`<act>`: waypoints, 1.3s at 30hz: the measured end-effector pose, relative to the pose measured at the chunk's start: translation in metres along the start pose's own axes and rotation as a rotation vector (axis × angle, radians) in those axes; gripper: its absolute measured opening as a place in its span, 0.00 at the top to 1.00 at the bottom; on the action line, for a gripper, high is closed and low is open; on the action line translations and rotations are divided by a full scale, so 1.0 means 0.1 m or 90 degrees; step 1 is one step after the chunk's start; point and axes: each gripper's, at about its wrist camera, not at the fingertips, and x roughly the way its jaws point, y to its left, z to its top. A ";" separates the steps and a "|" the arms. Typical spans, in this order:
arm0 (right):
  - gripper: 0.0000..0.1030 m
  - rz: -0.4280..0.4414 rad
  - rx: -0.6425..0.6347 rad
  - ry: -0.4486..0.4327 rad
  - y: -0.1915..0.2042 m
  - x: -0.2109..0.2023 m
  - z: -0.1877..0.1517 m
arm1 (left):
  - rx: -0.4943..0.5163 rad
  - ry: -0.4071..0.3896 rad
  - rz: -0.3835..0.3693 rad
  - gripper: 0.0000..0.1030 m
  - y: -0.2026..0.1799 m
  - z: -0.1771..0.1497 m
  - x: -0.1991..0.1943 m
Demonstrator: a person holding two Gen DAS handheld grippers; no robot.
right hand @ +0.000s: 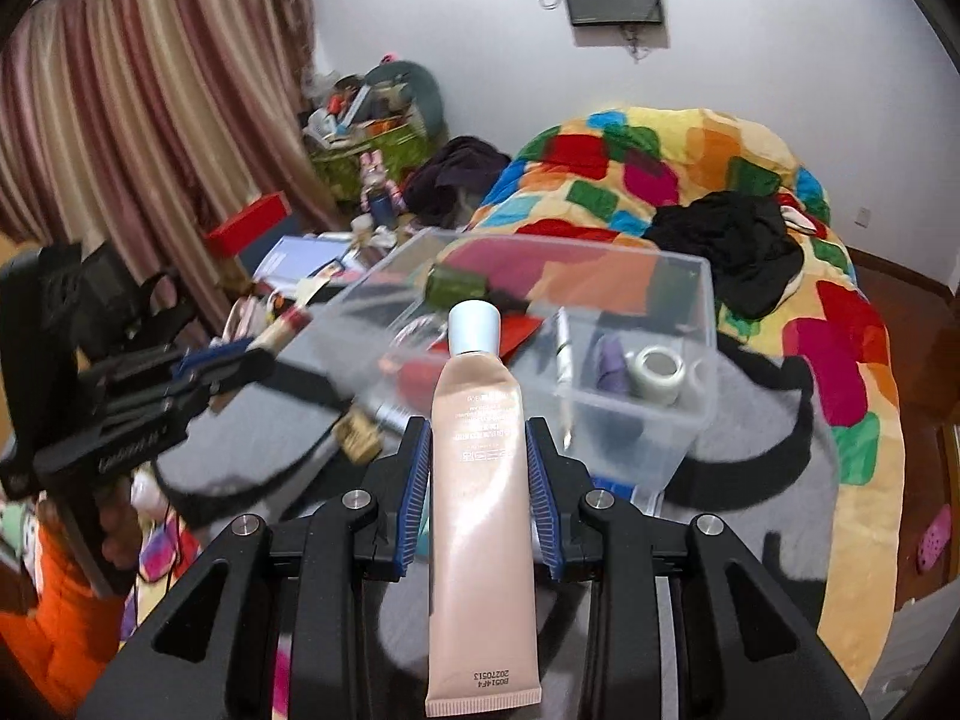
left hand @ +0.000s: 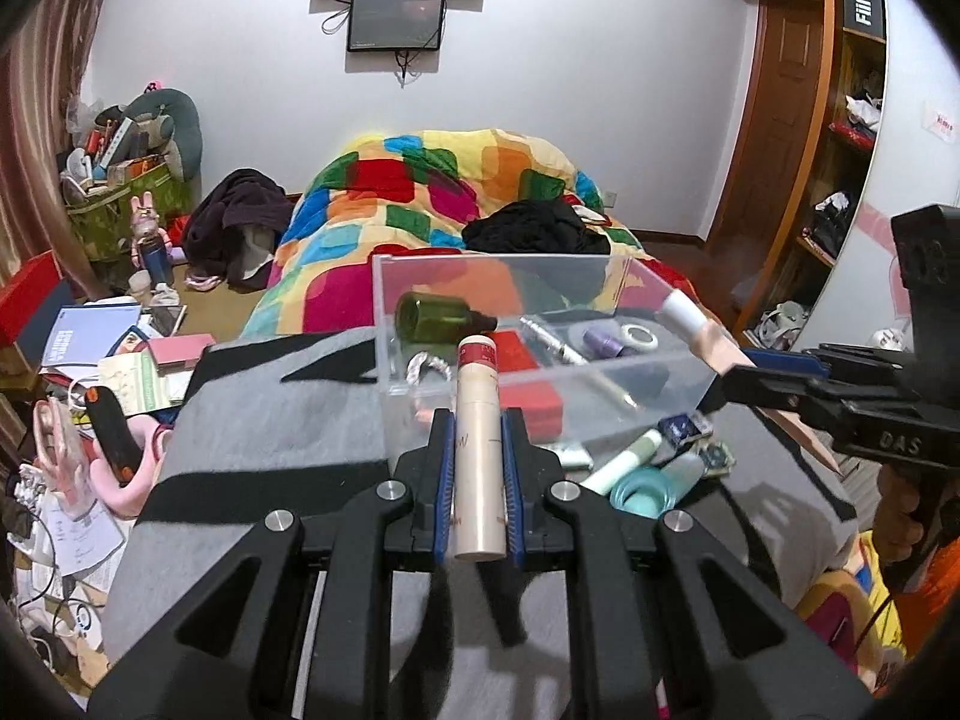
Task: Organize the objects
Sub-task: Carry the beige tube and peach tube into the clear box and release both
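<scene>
Left wrist view first, reading from its left edge: past the clutter of papers and boxes on the floor, your left gripper (left hand: 478,450) is clamped snugly on a slim cream cylinder with a red band (left hand: 477,420), which lies along the fingers with its banded end pointing at the clear plastic bin (left hand: 660,372). That bin sits on the grey and black blanket (left hand: 270,420) and already holds a green bottle (left hand: 438,317), a red box (left hand: 528,384), a pen, a purple item and a roll of tape (left hand: 637,336). Just in front of the bin, on the blanket, a mint-green tube (left hand: 624,459) and a few small packets are not yet sorted. At the right of that view your right gripper (left hand: 729,363) reaches in from the side. In the right wrist view its jaws are narrowed on a peach tube with a pale blue cap (right hand: 480,450), cap forward and close to the bin's near wall. You look to be mid-carry, both items lifted and neither yet over the opening. Next, bring each one above the rim, clear of the wall, and lower it into a free spot before you loosen the jaws; keep the two grippers from crossing over the bin.
</scene>
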 end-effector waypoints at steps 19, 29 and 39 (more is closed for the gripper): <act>0.72 -0.026 0.044 0.068 -0.31 0.70 0.50 | -0.002 0.097 -0.035 0.86 -0.08 0.44 0.72; 0.73 -0.003 0.051 0.119 -0.30 0.94 0.47 | 0.001 0.116 -0.055 0.86 -0.11 0.41 0.77; 0.70 -0.027 0.028 0.064 -0.27 0.53 0.46 | 0.027 0.072 -0.046 0.85 -0.19 0.42 0.44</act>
